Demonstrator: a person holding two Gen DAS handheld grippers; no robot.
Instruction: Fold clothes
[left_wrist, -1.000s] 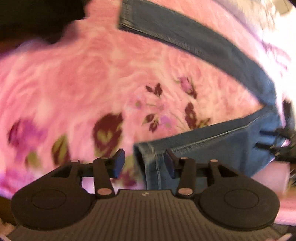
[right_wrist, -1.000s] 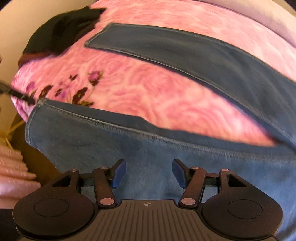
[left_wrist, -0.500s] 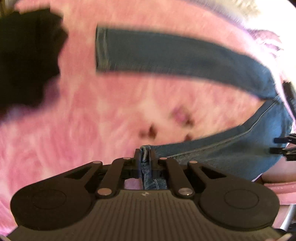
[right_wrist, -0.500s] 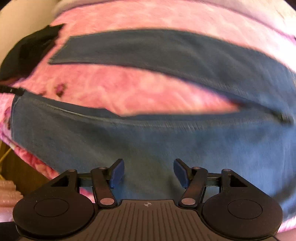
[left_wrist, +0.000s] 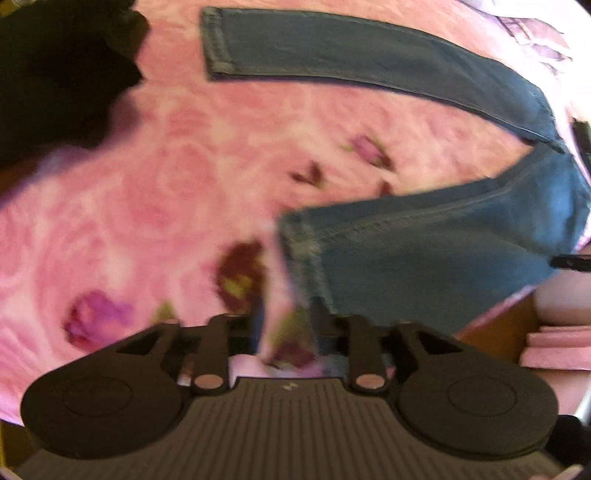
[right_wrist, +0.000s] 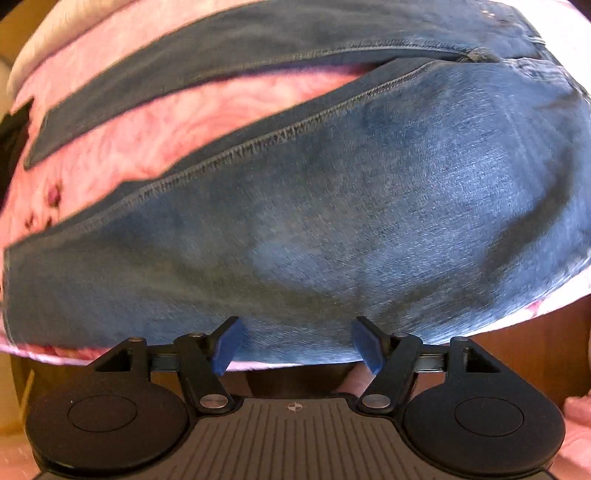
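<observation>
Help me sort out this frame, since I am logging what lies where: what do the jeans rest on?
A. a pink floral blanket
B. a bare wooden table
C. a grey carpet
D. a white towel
A: the jeans lie spread, legs apart, on a pink floral blanket that shows between and around both legs in both wrist views.

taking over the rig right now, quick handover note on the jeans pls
Blue denim jeans: flat on the pink floral blanket, legs spread apart.
Left gripper: jaws have just been opening; a blanket fold sits between them, near leg hem just ahead, not held.
Right gripper: open, just widened, empty, over the near leg.
Done: no fold yet.
Left: probably grip the hem, lay near leg over far leg, fold up.
</observation>
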